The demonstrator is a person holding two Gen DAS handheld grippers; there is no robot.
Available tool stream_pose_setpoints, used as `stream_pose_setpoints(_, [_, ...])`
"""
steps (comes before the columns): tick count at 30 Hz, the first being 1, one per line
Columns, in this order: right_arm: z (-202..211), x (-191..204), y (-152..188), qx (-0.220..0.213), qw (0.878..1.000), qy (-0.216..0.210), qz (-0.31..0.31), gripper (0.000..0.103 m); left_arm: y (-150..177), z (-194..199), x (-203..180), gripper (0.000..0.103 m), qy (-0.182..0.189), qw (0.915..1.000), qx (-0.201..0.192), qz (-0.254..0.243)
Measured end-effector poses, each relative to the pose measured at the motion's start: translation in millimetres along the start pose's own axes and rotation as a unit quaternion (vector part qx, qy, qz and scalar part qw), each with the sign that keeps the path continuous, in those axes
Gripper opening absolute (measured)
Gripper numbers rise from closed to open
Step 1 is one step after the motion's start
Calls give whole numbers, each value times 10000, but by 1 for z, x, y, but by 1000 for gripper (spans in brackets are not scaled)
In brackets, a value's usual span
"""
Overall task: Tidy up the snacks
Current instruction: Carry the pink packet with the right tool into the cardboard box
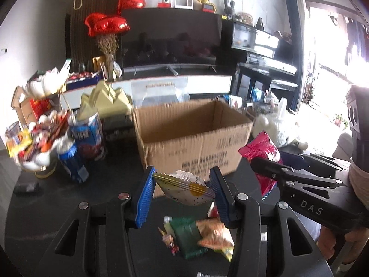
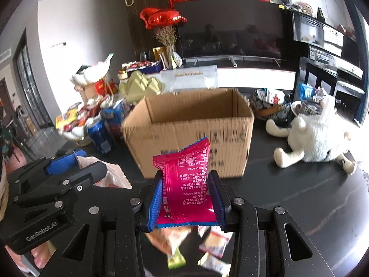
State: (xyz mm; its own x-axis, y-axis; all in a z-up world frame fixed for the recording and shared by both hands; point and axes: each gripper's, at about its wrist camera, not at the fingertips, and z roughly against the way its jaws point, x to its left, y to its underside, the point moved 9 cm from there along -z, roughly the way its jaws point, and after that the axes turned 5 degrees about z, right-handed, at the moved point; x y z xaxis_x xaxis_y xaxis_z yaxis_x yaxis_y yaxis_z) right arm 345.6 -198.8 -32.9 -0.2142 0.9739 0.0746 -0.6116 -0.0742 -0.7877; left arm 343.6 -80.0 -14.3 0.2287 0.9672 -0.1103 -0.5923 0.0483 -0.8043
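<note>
Left gripper (image 1: 182,188) pinching a white snack packet (image 1: 184,188) with yellow stripes and a serrated top edge between blue ribbed pads (image 1: 144,198); packet held above the dark table (image 1: 110,168), just in front of the cardboard box (image 1: 196,143). Right gripper (image 2: 186,196) clamped on a magenta snack pouch (image 2: 184,180) — printed back panel facing the camera, top edge tilted toward the box (image 2: 189,136). Box open at the top, standing near the middle of the table, interior in shadow, contents not discernible. Loose snack packets (image 1: 203,235) — green, orange, yellow — lying on the table at its near edge, below both grippers; blurred. Blue snack bags (image 1: 85,143) and a heaped bowl of mixed snacks (image 1: 34,143) toward the table's left edge, beside the box. White plush toy (image 2: 316,136) lying toward the right edge of the table (image 2: 299,196), well apart from the box. Behind the table: television (image 2: 230,30), red heart balloons (image 2: 163,18), dried flowers (image 2: 167,34), black piano (image 2: 327,46).
</note>
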Motion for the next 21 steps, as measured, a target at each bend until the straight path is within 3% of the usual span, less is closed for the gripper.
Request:
stream_pose_setpoints(9, [-20,-13,-49,-92,9999,-40,22,40,-58,-19,-2,47,17,9997,-184,-133])
stream_pose_setpoints(21, [-64,-32,-95,-105,9999,-39,80,40,-91,-73,8,48,-8,10000,-42,-86])
